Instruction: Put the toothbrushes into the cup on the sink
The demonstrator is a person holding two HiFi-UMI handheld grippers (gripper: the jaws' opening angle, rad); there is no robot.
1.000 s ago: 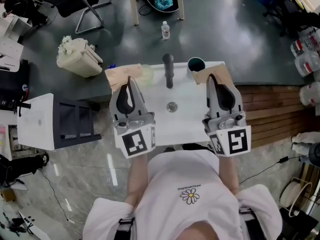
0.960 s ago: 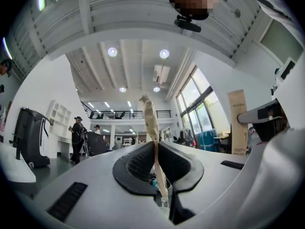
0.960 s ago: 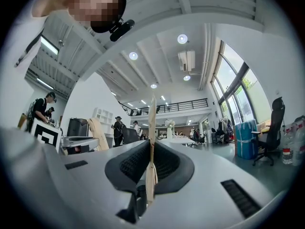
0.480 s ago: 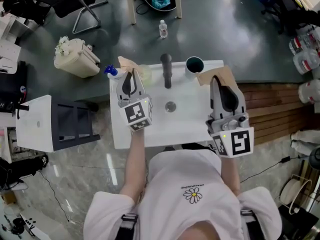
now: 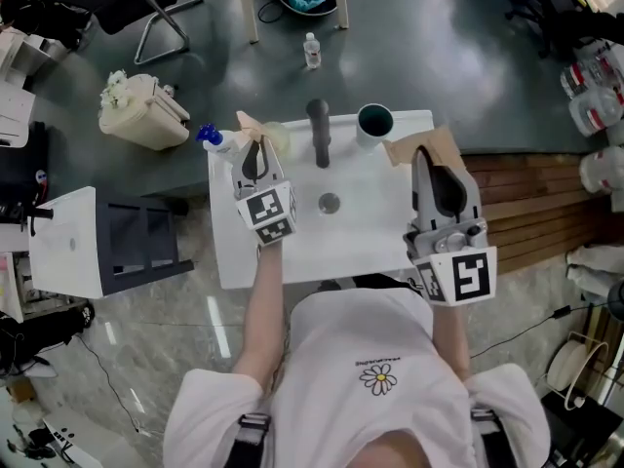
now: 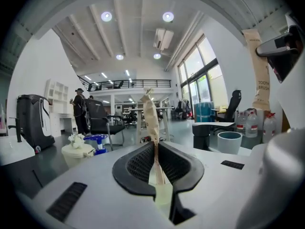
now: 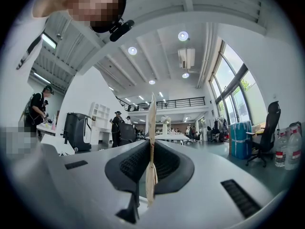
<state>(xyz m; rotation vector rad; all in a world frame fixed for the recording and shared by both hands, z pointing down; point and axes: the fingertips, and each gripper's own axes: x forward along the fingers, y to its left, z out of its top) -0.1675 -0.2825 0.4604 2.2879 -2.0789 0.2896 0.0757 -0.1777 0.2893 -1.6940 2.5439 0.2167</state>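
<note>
Whereas the right toothbrush pack (image 5: 421,147), a brown paper sleeve, has held its place just beside the cup (image 5: 375,122), the left toothbrush pack (image 5: 250,130) has travelled away from the person to the sink's (image 5: 292,252) far left corner within the last second. Both packs stand upright and pinched edge-on: the left gripper (image 5: 255,159) has its jaws closed on its sleeve (image 6: 150,123), and the right gripper (image 5: 441,188) has its jaws closed on its own (image 7: 151,142). The cup stands at the sink's back edge, right of the faucet (image 5: 318,133), with no brush in it; the faucet now lies between it and the left pack. A blue-capped bottle (image 5: 209,136) sits just beyond the left corner. Judged from this layout, neither pack has been delivered: the right one is the nearer to the cup, while the left has moved off to one side and must cross past the faucet to reach it.
</note>
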